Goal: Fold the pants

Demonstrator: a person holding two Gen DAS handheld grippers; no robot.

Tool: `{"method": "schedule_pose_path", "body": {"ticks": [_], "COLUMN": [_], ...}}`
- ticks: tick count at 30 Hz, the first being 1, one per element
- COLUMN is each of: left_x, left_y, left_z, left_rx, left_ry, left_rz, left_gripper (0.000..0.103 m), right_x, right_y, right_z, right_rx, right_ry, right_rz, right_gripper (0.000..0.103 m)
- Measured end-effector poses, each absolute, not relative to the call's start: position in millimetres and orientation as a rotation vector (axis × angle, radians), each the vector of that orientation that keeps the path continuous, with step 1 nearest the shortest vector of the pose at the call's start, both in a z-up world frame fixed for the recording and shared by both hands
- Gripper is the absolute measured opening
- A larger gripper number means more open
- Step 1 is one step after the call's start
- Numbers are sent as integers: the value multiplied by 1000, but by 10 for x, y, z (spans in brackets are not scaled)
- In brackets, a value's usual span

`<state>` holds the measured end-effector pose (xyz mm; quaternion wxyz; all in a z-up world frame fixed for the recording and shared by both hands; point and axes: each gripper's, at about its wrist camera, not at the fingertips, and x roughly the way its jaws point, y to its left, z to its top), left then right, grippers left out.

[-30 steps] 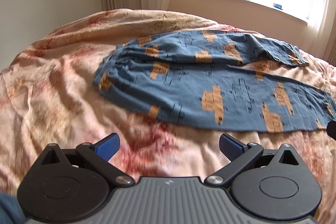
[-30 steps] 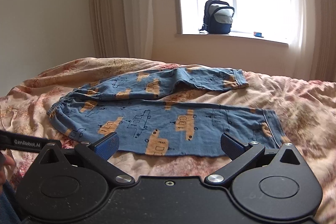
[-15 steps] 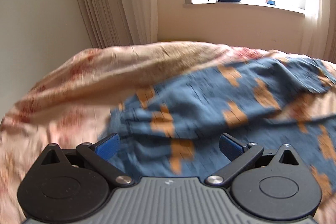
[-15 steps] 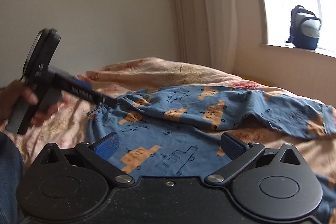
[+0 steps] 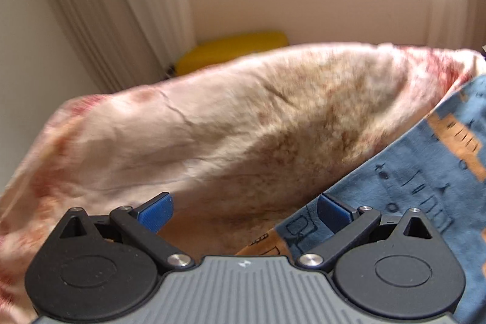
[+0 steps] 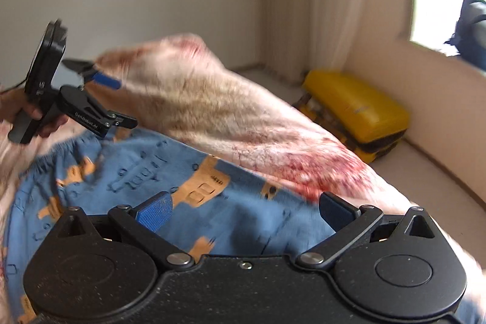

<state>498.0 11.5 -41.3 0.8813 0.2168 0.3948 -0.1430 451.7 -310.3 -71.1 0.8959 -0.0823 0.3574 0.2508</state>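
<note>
Blue pants (image 6: pixel 145 181) with orange vehicle prints lie flat on the bed's pink-and-red blanket (image 6: pixel 231 114). My right gripper (image 6: pixel 244 210) is open and empty, low over the pants near their far edge. My left gripper (image 5: pixel 244 210) is open and empty at the pants' far waist corner, with pants cloth (image 5: pixel 419 172) under its right finger (image 5: pixel 332 210) and blanket under its left. The right wrist view shows the left gripper (image 6: pixel 103 99) held by a hand above the gathered waistband (image 6: pixel 51 154).
A yellow case (image 6: pixel 355 111) stands on the floor past the bed's far edge, also in the left wrist view (image 5: pixel 231 50). A backpack (image 6: pixel 472 26) sits on the window sill. Curtains and a wall stand behind the bed.
Both grippers have moved forward and left across the pants, toward the bed's far side. The left one has gone from the near waist to the far waist corner. Both stay open.
</note>
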Motion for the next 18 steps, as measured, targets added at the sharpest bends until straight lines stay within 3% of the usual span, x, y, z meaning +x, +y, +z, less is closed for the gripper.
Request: {"method": "schedule_pose_path", "body": {"ticks": [3, 8, 12, 16, 18], "left_x": [5111, 5154, 5142, 5229, 5262], "left_y": [105, 216, 307, 356, 369], "left_z": [-587, -675, -636, -558, -544], "left_rx": [540, 594, 611, 573, 564], "left_ry": [838, 853, 891, 968, 1007], "left_rz": [-342, -449, -523, -586, -611], "left_gripper": [103, 100, 82, 62, 59], "right_x": [4873, 5048, 5018, 5055, 5041], "right_y": [-3022, -2879, -2865, -2871, -2872], "right_z": [-802, -971, -978, -975, -957], "right_rx": [-179, -280, -322, -345, -364], "right_ry": [836, 919, 926, 939, 943], "right_rz": [555, 584, 629, 629, 633], "right_gripper": [100, 66, 58, 39, 37]}}
